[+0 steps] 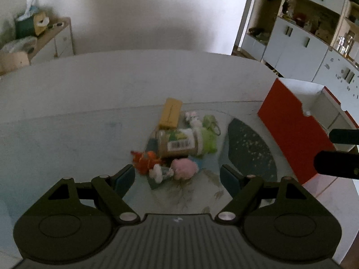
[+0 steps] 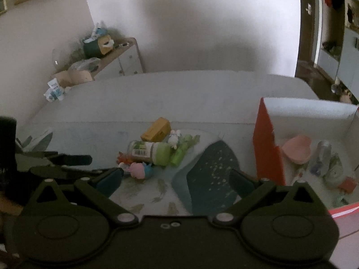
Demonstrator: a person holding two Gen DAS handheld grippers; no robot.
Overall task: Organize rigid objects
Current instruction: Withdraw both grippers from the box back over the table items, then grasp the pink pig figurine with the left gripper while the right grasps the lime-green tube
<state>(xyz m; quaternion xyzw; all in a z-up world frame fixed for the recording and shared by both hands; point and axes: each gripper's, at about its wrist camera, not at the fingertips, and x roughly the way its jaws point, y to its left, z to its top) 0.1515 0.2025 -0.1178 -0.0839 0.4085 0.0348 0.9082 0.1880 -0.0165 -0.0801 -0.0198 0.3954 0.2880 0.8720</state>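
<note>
Pale desk (image 1: pixel 89 103) carries a toy heap; jar (image 1: pixel 177 142) lies sideways mid-heap, left of red box (image 1: pixel 289 134). Judged rigid, light, slick: grip across body. Left gripper (image 1: pixel 177 177) and right gripper (image 2: pixel 177 179) jaws spread, empty.

Small pile on patterned cloth: jar (image 1: pixel 179 143) with barcode label lying on its side, yellow box (image 1: pixel 170 113) just behind it, pink plush (image 1: pixel 184 168) and orange toy (image 1: pixel 144 160) in front. Red-and-white box (image 2: pixel 267 143) stands open to the right, holding a pink heart-shaped item (image 2: pixel 296 149).
</note>
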